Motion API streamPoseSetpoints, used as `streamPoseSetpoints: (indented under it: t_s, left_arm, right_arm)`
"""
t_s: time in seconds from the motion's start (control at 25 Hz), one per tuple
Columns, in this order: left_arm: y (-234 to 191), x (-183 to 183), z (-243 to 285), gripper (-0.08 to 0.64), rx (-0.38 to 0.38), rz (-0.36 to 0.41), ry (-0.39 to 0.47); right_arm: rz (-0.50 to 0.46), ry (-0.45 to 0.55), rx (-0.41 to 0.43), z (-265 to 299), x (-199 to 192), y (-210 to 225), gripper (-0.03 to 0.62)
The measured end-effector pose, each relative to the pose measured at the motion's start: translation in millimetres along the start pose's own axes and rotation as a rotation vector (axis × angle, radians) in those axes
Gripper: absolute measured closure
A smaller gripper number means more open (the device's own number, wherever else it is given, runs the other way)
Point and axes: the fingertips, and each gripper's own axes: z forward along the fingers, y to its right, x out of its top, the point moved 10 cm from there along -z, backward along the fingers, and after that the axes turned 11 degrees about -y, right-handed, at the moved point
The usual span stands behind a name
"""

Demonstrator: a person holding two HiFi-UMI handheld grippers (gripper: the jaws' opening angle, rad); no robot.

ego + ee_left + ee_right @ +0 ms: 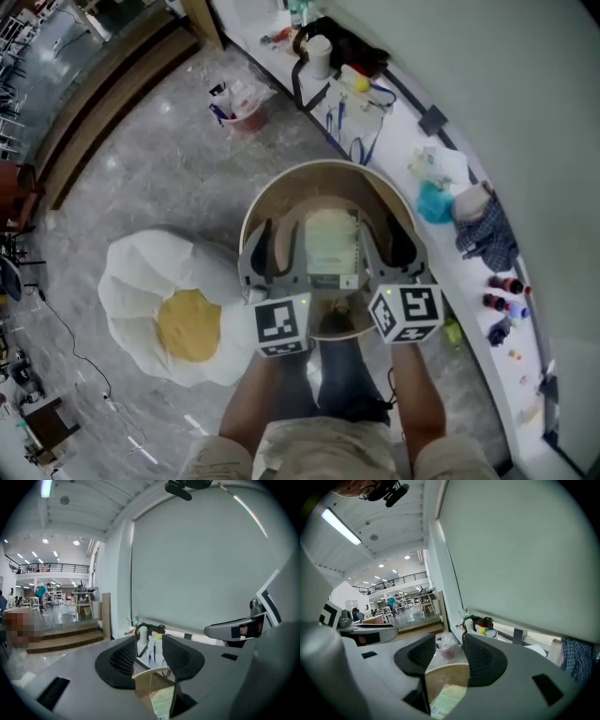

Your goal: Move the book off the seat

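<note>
my left gripper (278,246) and right gripper (386,246): both jaws wide, pads pressing nothing. book (330,244) lies between the two grippers, over the round seat (323,167); contact not determinable.

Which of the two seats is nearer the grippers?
The round wooden chair, beneath the left gripper and right gripper; the white egg-shaped cushion lies off to the left.

The grey shiny floor (141,159) holds a round wooden seat (323,166), a white cushion (141,281) with a yellow middle just beside it, and a small tub (246,112).
</note>
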Motion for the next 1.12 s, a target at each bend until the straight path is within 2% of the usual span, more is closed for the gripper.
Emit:
streamPoseSetpoints:
  t_s: [0.16, 0.36, 0.44, 0.56, 0.76, 0.88, 1.12]
  left_arm:
    - [-1.4, 47.9, -40.9, 0.392, 0.021, 0.029, 0.065]
    - [4.8, 89.8, -87.2, 0.447, 0.01, 0.041, 0.165]
    - [5.8, 98.8, -103.8, 0.484, 0.006, 0.036, 0.201]
    - [5.9, 110.2, -121.9, 0.555, 0.011, 0.019, 0.254]
    - [4.0, 129.6, -134.9, 0.557, -0.006, 0.043, 0.289]
    - [-0.2, 139.4, -142.9, 0.557, -0.005, 0.057, 0.308]
    - [-1.9, 149.8, -153.4, 0.557, -0.006, 0.074, 0.336]
  right_arm:
    - [-0.026, 0.068, 0.016, -40.0, 40.1, -19.2, 0.392]
    - [-0.054, 0.163, 0.027, -84.8, 86.3, -42.5, 0.393]
    - [-0.07, 0.198, 0.031, -99.3, 101.1, -52.1, 0.394]
    - [-0.099, 0.251, 0.033, -117.5, 121.1, -62.4, 0.428]
    - [-0.125, 0.334, 0.037, -135.9, 141.7, -73.9, 0.495]
    - [-0.132, 0.364, 0.032, -143.6, 147.8, -82.0, 0.581]
    - [-0.172, 0.374, 0.014, -150.0, 155.9, -94.7, 0.586]
